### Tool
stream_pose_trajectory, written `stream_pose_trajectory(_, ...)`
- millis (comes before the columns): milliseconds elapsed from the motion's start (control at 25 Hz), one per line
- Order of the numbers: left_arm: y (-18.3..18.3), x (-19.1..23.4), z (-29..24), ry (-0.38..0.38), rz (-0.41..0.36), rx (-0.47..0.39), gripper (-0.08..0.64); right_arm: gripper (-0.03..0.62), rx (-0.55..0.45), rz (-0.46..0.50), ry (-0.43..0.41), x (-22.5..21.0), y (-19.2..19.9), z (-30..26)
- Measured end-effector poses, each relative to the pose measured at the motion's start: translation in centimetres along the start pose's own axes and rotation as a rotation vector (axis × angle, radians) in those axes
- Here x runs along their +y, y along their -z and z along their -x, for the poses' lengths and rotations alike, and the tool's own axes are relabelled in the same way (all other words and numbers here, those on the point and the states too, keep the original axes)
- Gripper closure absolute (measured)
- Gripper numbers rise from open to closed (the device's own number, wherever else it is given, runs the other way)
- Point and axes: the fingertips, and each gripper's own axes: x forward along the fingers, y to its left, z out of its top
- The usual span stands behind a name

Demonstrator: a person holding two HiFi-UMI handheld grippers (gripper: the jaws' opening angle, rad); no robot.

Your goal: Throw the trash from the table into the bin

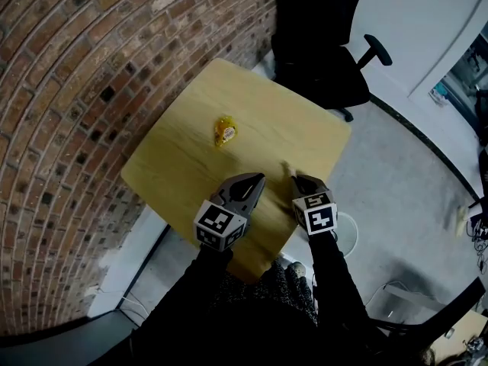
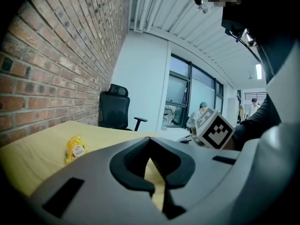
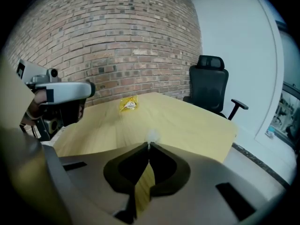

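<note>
A small yellow wrapper (image 1: 225, 130) lies on the light wooden table (image 1: 175, 174), toward the brick wall. It also shows as the yellow wrapper (image 2: 75, 149) ahead and left of my left gripper (image 2: 150, 142). My left gripper (image 1: 258, 180) hovers over the table's near part with its jaws together and nothing between them. My right gripper (image 1: 294, 177) is beside it, near the table's right edge. It is shut on a small white scrap (image 3: 152, 136) that sticks out past its tips (image 3: 149, 146). The wrapper (image 3: 128, 104) lies farther off, to the left.
A black office chair (image 1: 320, 36) stands at the table's far corner. A brick wall (image 1: 76, 90) runs along the table's left side. A white round container (image 1: 349, 239) sits on the grey floor below the right gripper. People stand far off behind glass (image 2: 201, 111).
</note>
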Motion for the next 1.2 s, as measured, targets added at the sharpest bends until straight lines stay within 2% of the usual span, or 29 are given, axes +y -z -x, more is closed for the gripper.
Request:
stream_pose_trajectory(160, -0.1, -1.2, -1.1, 0.020, 0.007, 0.002, 0.560, 0.577, -0.029, 0.027, 0.005, -1.1, -0.1, 2.1)
stream_pose_trajectory(360, -0.4, -4.2, -3.2, 0.093, -0.015, 0.007, 0.560, 0.577, -0.068, 0.002, 0.058, -3.5, 0.3, 5.5)
stream_pose_trajectory(560, -0.7, -7.7, -5.4, 0.149, -0.030, 0.017, 0.560, 0.577, -0.110, -0.068, 0.122, -6.5, 1.5, 9.3)
stream_pose_trajectory(760, -1.2, -12.4, -8.1, 0.246, -0.059, 0.021, 0.560, 0.577, -0.142, -0.140, 0.222, -9.8, 3.7, 14.0)
stream_pose_trajectory(920, -1.3, -15.9, -9.9, 0.293, -0.068, 0.023, 0.560, 0.577, -0.159, -0.218, 0.254, -12.1, 5.8, 16.9)
stream_pose_trajectory(1200, 0.3, -21.7, -12.6, 0.362, -0.064, 0.051, 0.560, 0.577, -0.158, -0.283, 0.316, -15.3, 10.1, 21.3)
